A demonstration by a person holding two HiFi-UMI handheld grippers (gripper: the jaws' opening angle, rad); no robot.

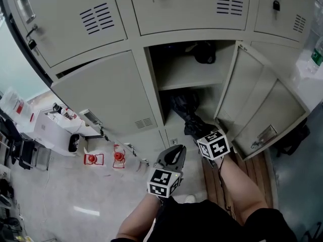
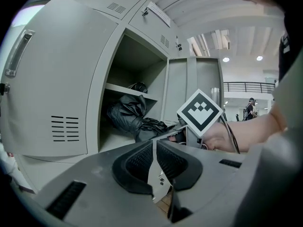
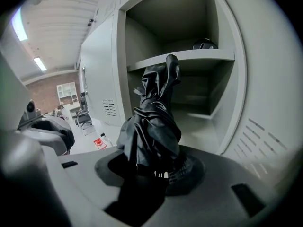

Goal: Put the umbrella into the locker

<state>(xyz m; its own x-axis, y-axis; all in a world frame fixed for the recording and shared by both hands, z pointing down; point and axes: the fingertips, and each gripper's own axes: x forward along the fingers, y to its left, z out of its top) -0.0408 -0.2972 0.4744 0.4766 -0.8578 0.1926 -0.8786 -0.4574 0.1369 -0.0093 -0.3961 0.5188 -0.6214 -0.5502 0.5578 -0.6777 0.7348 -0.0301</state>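
Now the right gripper (image 3: 161,167) clamps the folded umbrella (image 3: 154,122), its far end inside the open locker (image 1: 189,74). Looks light, floppy, slippery fabric, so grip the stiff core. Left gripper (image 2: 155,162) closed, empty.

Furniture: a bank of metal lockers (image 1: 93,92), beige-grey, doors with louvred vents (image 1: 96,18); a padlock (image 1: 276,5) hangs on an upper door. Floor (image 1: 75,200): pale grey, glossy, with light reflections. Wooden slats (image 1: 255,171) lie at the foot of the lockers. White boxes (image 1: 48,130) and two red-and-white items (image 1: 92,159) stand on the floor to one side. Ceiling: white, beamed, with round lamps (image 2: 226,59) and a strip light (image 3: 40,64). A railing (image 2: 246,85) and a brick wall (image 3: 45,92) show far off.
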